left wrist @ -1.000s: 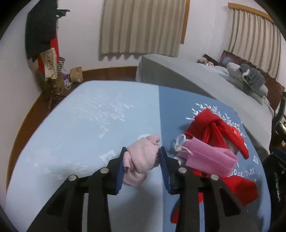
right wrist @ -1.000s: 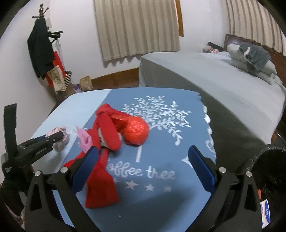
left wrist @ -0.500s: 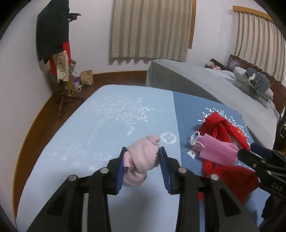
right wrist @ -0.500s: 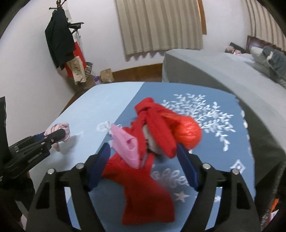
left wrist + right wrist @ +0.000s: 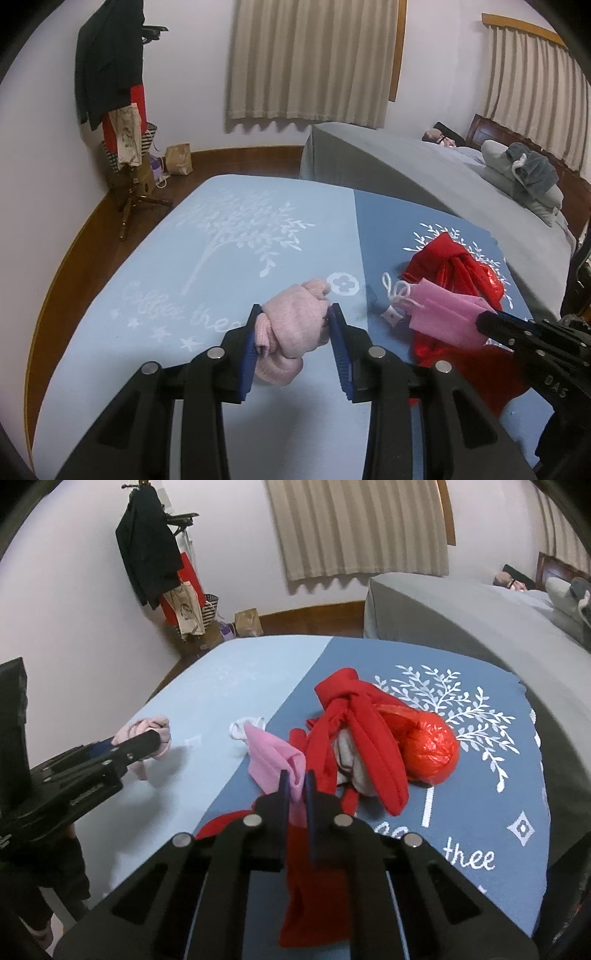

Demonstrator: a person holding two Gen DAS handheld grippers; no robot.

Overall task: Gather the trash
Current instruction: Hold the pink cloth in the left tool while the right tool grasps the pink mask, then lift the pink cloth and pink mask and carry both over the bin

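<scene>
While a balled pale pink sock (image 5: 295, 325) is clamped between the blue pads of the left claw (image 5: 295, 345), a pink face mask (image 5: 275, 762) is pinched at its near corner by the right claw (image 5: 296, 790), whose jaws are drawn almost together on the thin fabric. The sock is held above the light blue half of the cloth-covered surface (image 5: 229, 258), where a white tree and lettering are printed. The mask is seen lying across the seam between the light blue half and the darker blue half, its white ear loops (image 5: 397, 295) spread toward the light side. Just beside the mask, and partly under it, a red garment (image 5: 354, 738) is heaped on the dark blue half, knotted at the top and trailing toward the camera. A crinkled red plastic bag (image 5: 432, 753) is tucked against the far side of the garment. In the right wrist view, the left claw is seen from the side at the left edge, with the sock bulging beyond its tips. Behind the surface a grey-covered bed (image 5: 424, 177) is visible, and a coat stand (image 5: 118, 110) hung with dark clothing is placed by the wall.
</scene>
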